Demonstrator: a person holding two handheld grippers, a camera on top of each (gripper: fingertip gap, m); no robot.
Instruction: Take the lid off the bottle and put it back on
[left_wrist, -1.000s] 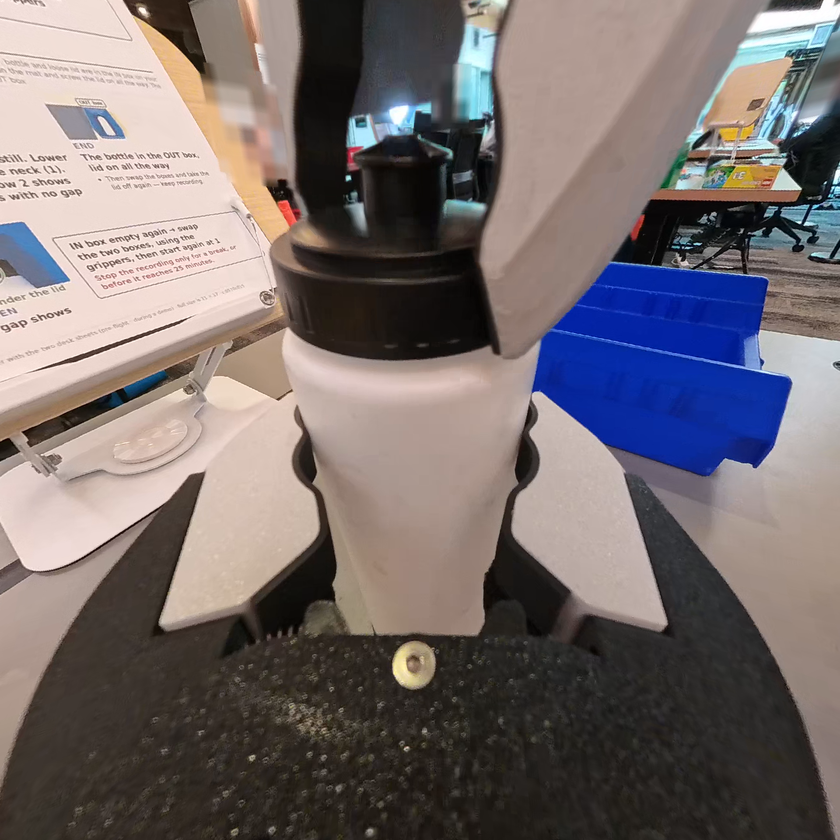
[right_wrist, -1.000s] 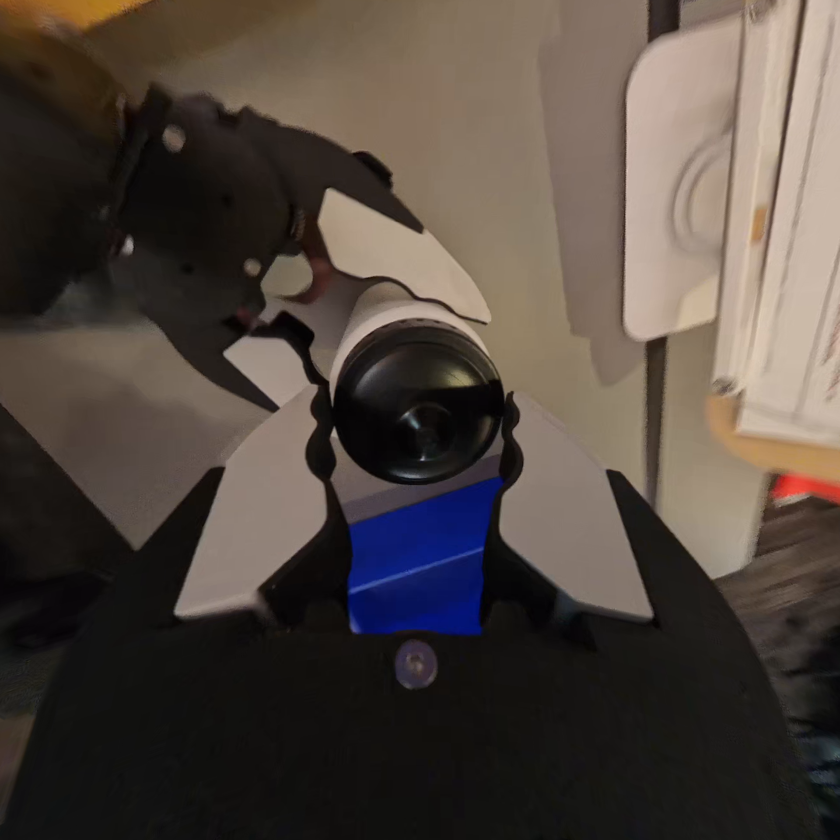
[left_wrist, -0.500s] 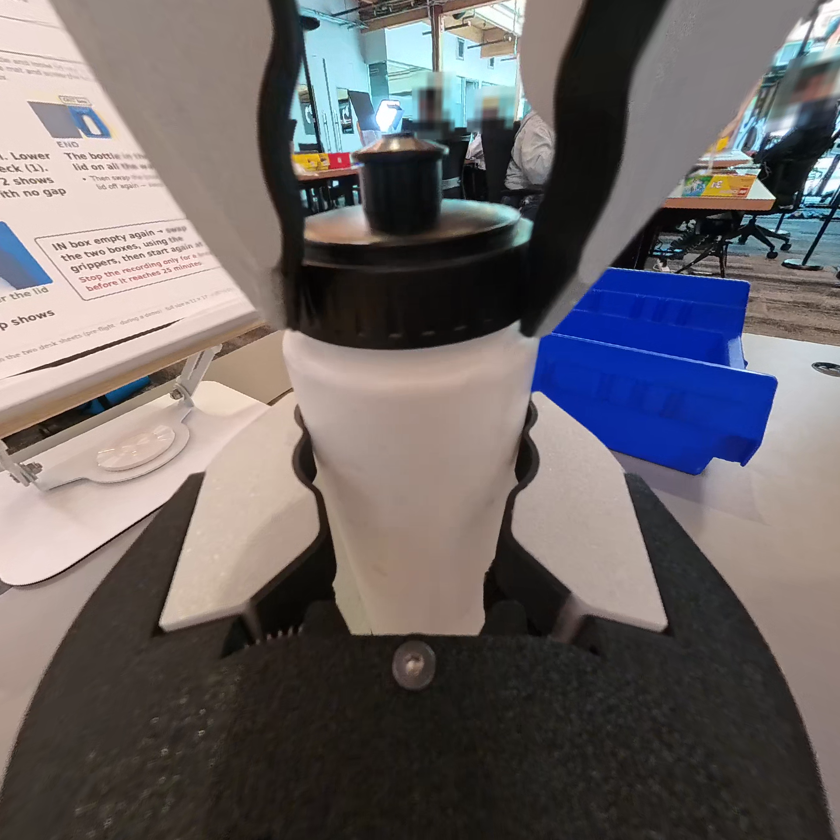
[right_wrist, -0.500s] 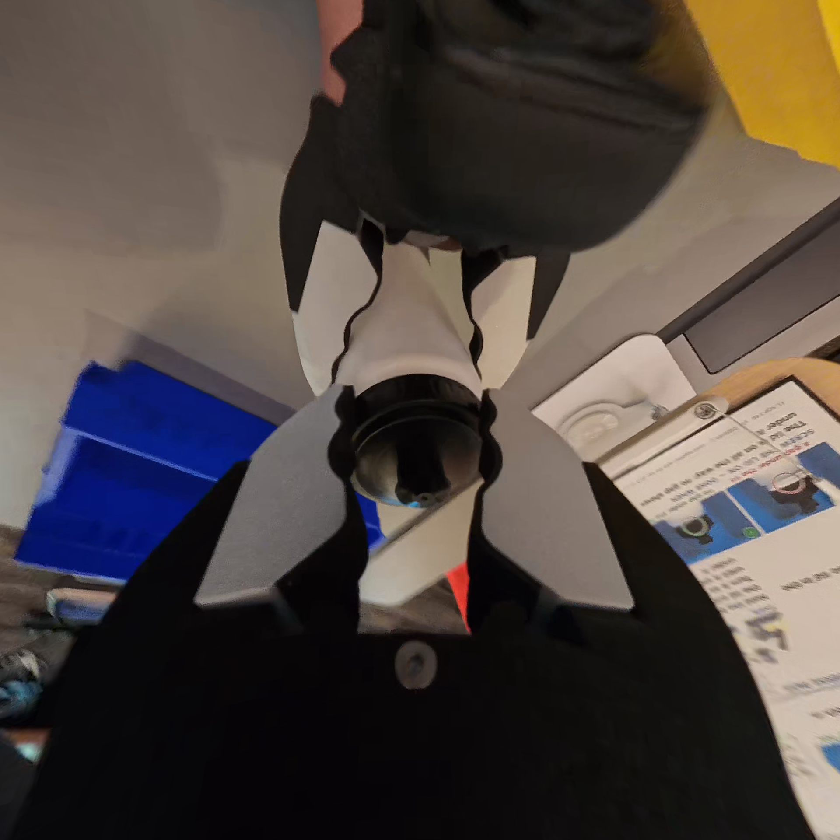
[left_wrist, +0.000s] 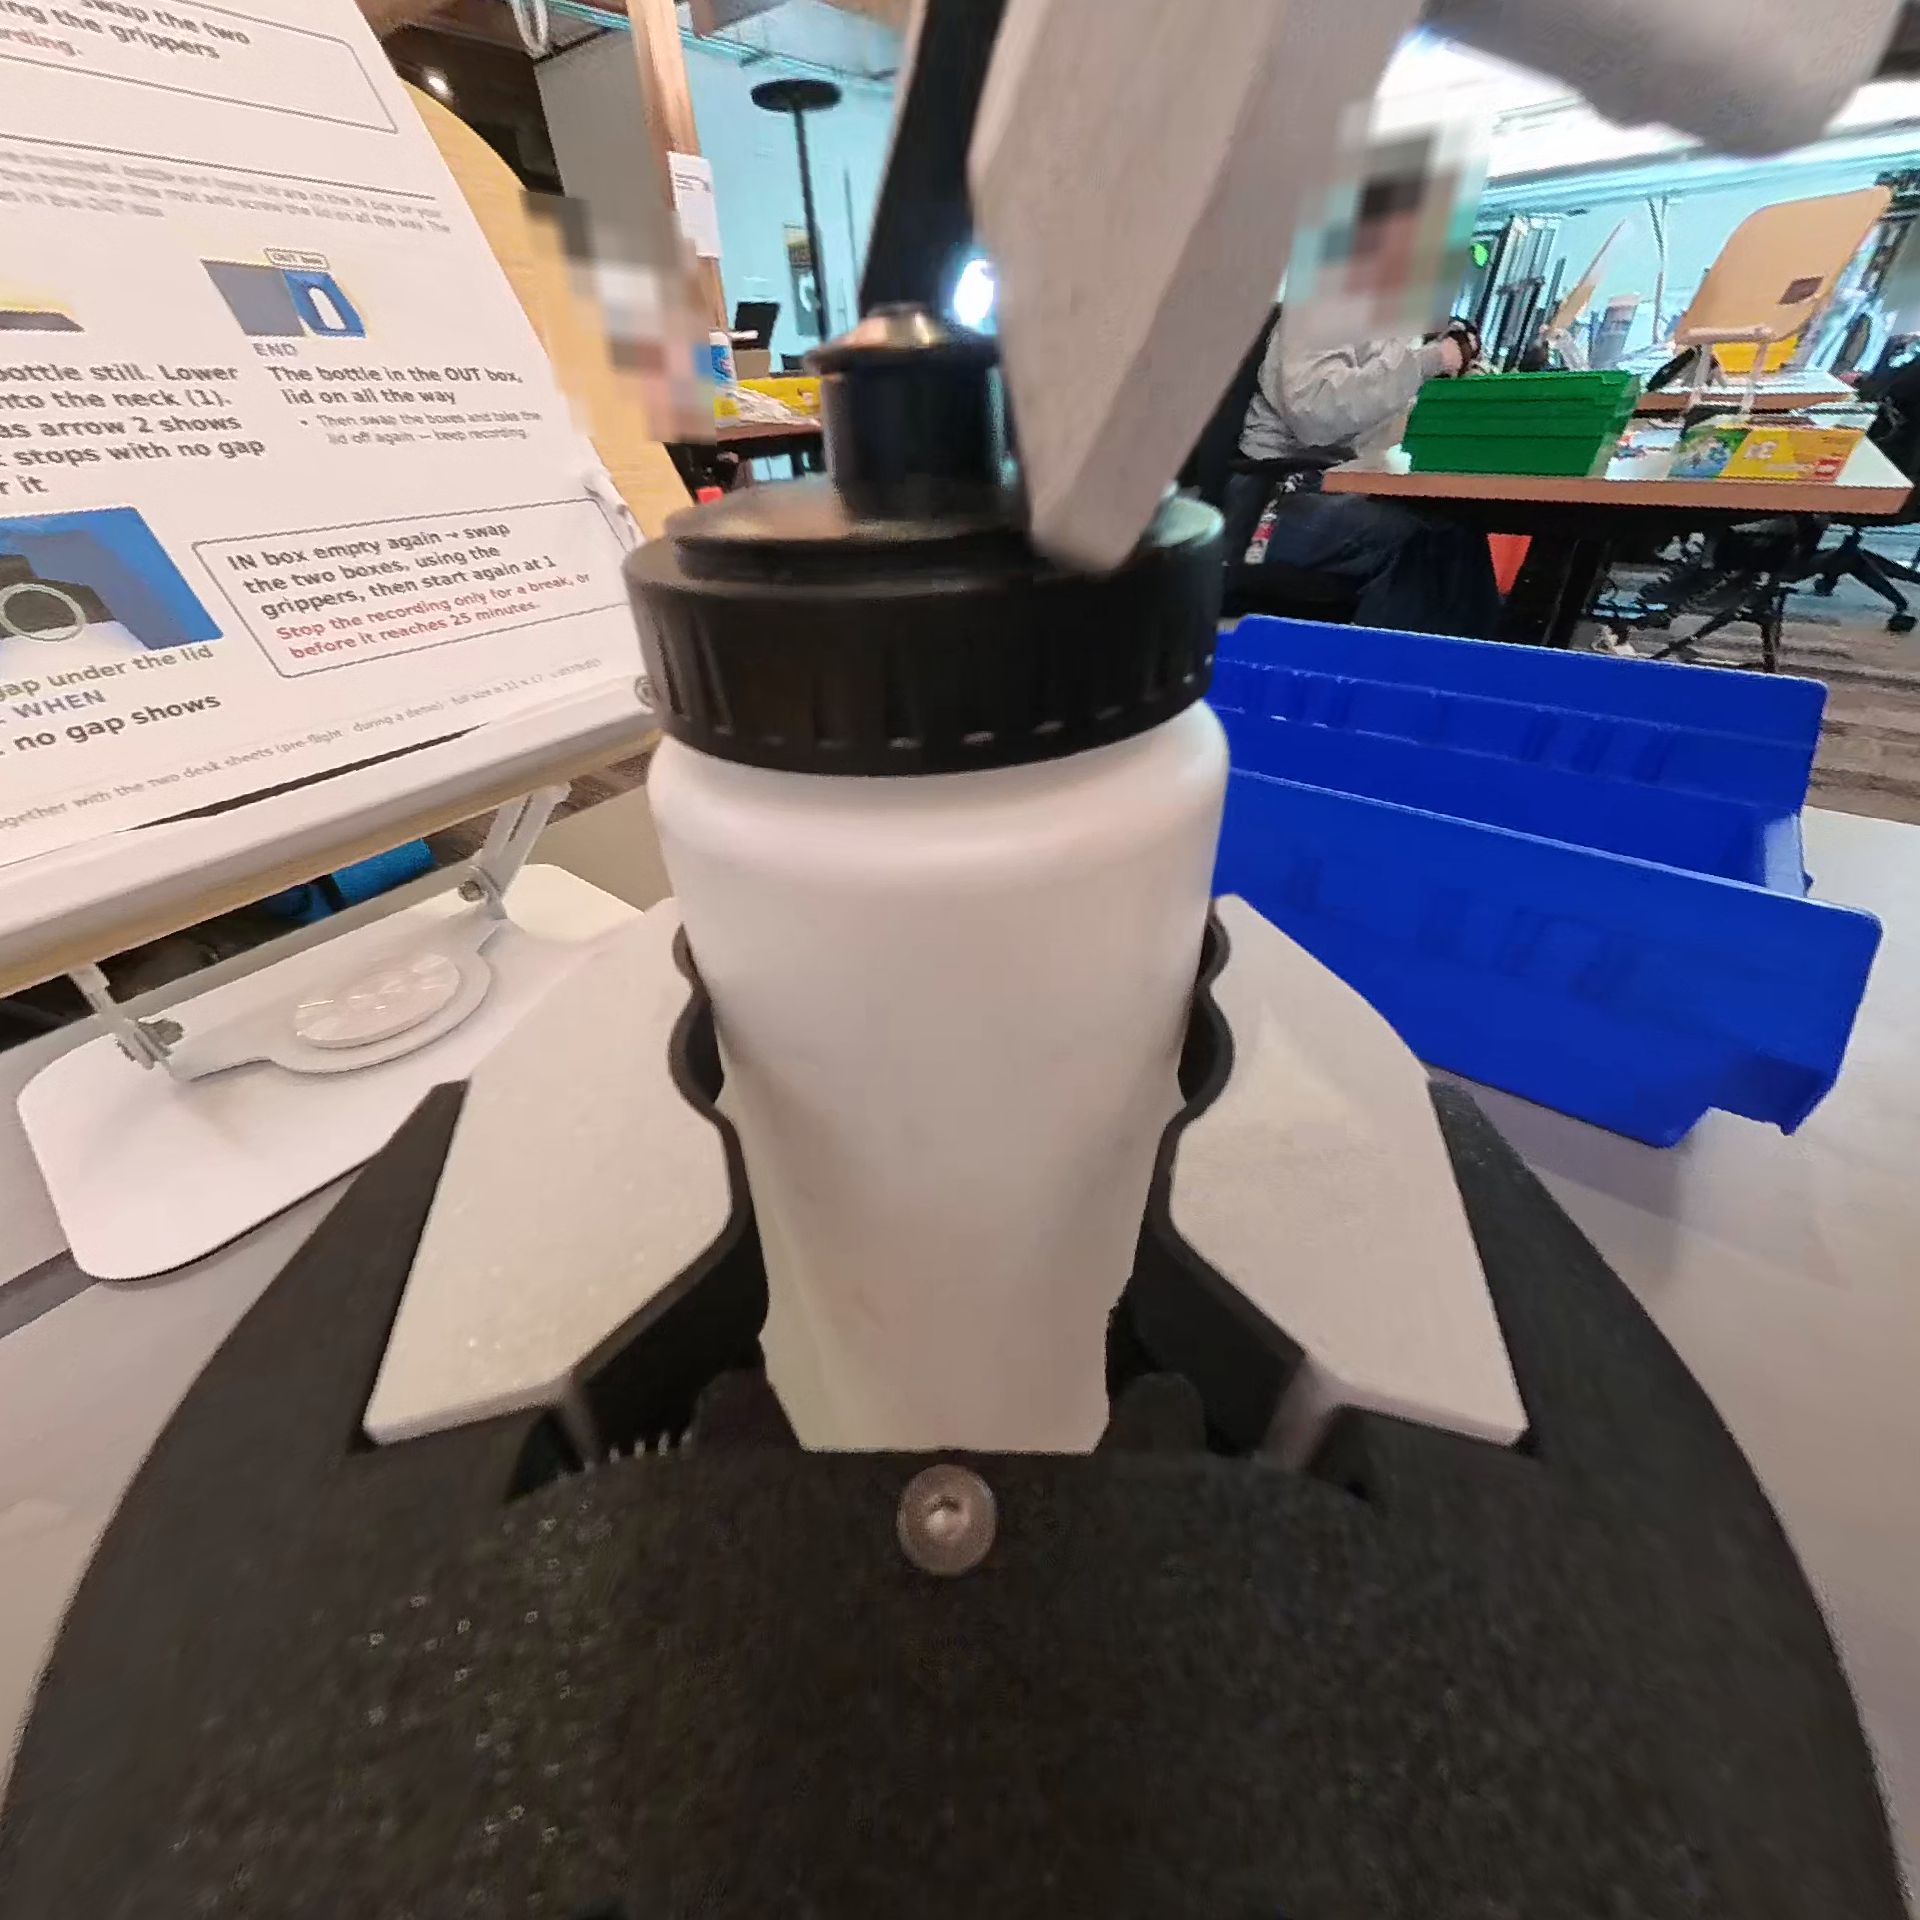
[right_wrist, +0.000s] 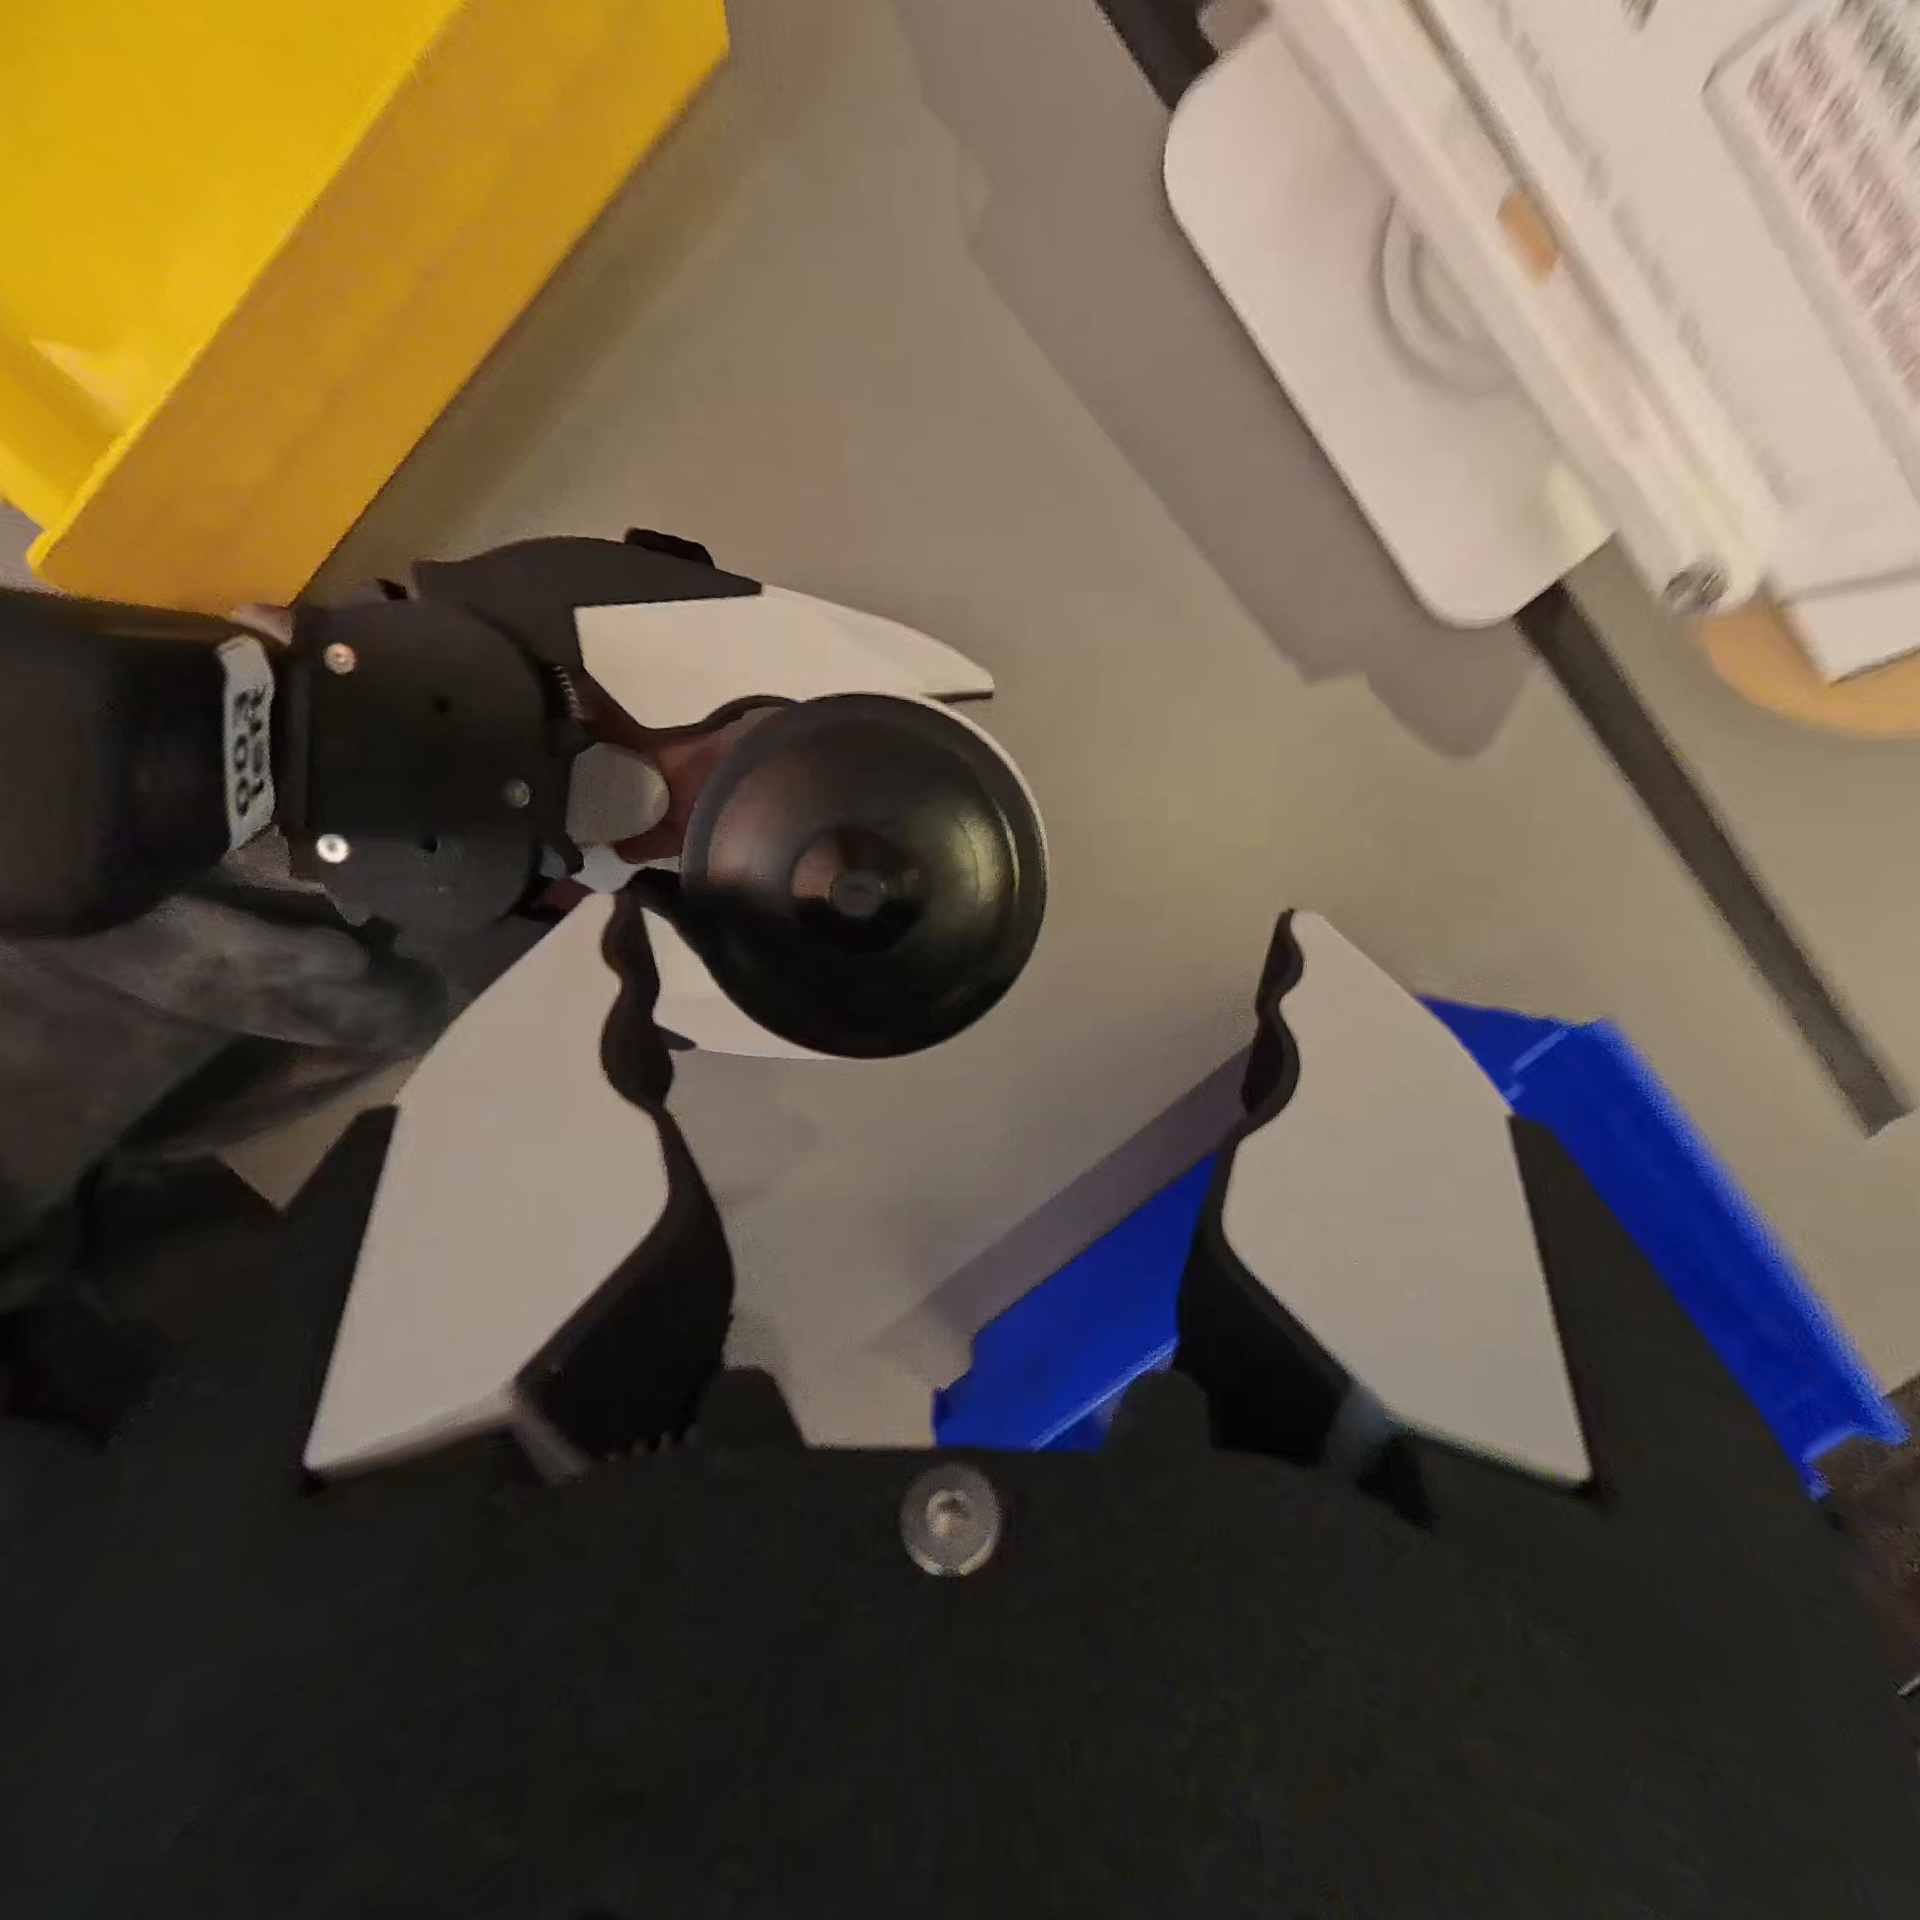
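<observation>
A white bottle with a black ribbed lid and spout stands upright. My left gripper is shut on the bottle's body below the lid. In the right wrist view I look down on the lid. My right gripper is open above it, jaws wide apart, the lid off toward the left fingertip. The left gripper's fingers show there round the bottle. In the left wrist view one right finger hangs over the lid's right side; I cannot tell whether it touches.
A blue bin lies on the table right of the bottle, also in the right wrist view. A yellow bin is behind the left gripper. An instruction sheet on a stand with a white base stands to the left.
My right gripper, shut round the lid half a second ago, has opened, let go and turned. The lid stays on the bottle. The left gripper keeps its hold.
</observation>
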